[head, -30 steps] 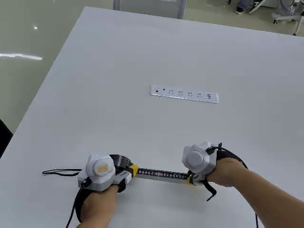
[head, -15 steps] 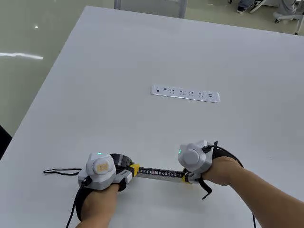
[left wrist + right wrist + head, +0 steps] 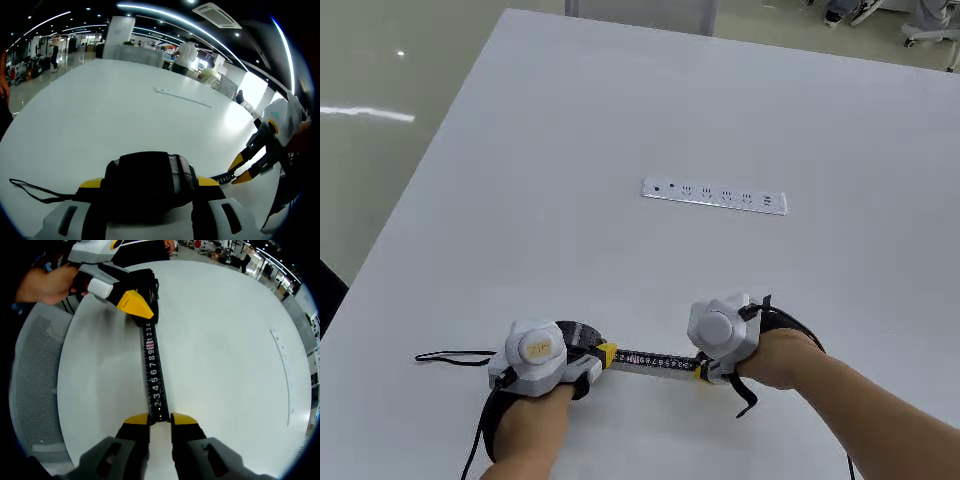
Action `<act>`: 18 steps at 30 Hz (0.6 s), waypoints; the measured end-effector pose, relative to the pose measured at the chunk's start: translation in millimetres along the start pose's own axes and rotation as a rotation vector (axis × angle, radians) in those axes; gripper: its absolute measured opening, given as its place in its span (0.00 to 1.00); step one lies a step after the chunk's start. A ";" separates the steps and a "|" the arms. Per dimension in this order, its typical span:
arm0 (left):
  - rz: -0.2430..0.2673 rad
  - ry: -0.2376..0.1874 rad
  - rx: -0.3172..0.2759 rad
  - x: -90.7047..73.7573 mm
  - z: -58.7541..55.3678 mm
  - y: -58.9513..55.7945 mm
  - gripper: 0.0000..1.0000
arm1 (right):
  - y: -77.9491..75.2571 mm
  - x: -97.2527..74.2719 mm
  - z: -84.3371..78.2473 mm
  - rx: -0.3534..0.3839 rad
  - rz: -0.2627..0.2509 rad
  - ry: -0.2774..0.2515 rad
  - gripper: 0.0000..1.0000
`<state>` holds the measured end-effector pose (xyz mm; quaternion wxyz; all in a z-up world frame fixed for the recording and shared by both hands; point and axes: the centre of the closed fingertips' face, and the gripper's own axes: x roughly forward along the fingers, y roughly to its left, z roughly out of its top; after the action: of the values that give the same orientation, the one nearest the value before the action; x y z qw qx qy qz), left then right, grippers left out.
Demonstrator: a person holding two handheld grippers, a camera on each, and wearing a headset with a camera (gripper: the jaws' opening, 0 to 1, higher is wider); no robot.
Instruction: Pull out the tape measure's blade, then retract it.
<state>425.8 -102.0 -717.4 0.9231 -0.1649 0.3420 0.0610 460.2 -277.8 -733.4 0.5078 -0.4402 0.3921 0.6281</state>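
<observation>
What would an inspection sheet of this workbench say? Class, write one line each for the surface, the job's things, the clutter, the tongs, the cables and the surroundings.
Surface: white table, flat and plain.
Job's things: tape measure case on the table; blade partly pulled out, lying flat.
Clutter: white power strip mid-table, apart from the work.
Tongs: left tongs shut on the tape measure case; right tongs shut on the blade's end.
Cables: thin black cord trailing beside the left tongs.
Surroundings: glossy floor; mesh chair by the table edge.

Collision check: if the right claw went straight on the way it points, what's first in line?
Probably, past the blade, the tape measure's black case, clamped in the left claw.
</observation>
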 end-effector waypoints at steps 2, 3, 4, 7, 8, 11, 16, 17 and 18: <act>0.000 0.001 -0.002 0.0 0.0 0.0 0.65 | 0.3 1.3 2.5 -0.005 0.000 -0.001 0.15; 0.000 0.001 -0.001 0.2 0.1 0.2 0.65 | 0.3 1.6 3.4 -0.006 0.000 -0.002 0.15; 0.001 0.001 -0.002 0.2 0.1 0.3 0.65 | 0.5 1.6 5.0 -0.006 0.000 -0.005 0.15; 0.000 0.001 -0.002 0.3 0.1 0.3 0.65 | 0.3 2.8 7.2 -0.006 0.000 -0.010 0.15; 0.001 0.001 -0.002 0.3 0.0 0.3 0.65 | 0.0 3.6 7.7 -0.005 0.000 -0.012 0.15; 0.002 0.002 -0.002 0.5 0.1 0.1 0.65 | 0.9 4.3 10.4 -0.008 0.000 -0.013 0.15; 0.002 0.004 -0.005 1.0 -0.1 -0.3 0.65 | 1.5 5.5 16.5 -0.012 0.000 -0.021 0.15; 0.002 0.004 -0.006 1.0 -0.1 -0.3 0.65 | 1.5 5.7 17.4 -0.013 0.000 -0.022 0.15; 0.003 0.004 -0.007 1.1 0.0 -0.4 0.65 | 1.2 6.3 17.9 -0.015 -0.001 -0.022 0.15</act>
<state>426.7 -102.3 -718.0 0.9217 -0.1680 0.3439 0.0632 455.6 -259.3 -733.8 0.5092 -0.4372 0.3816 0.6355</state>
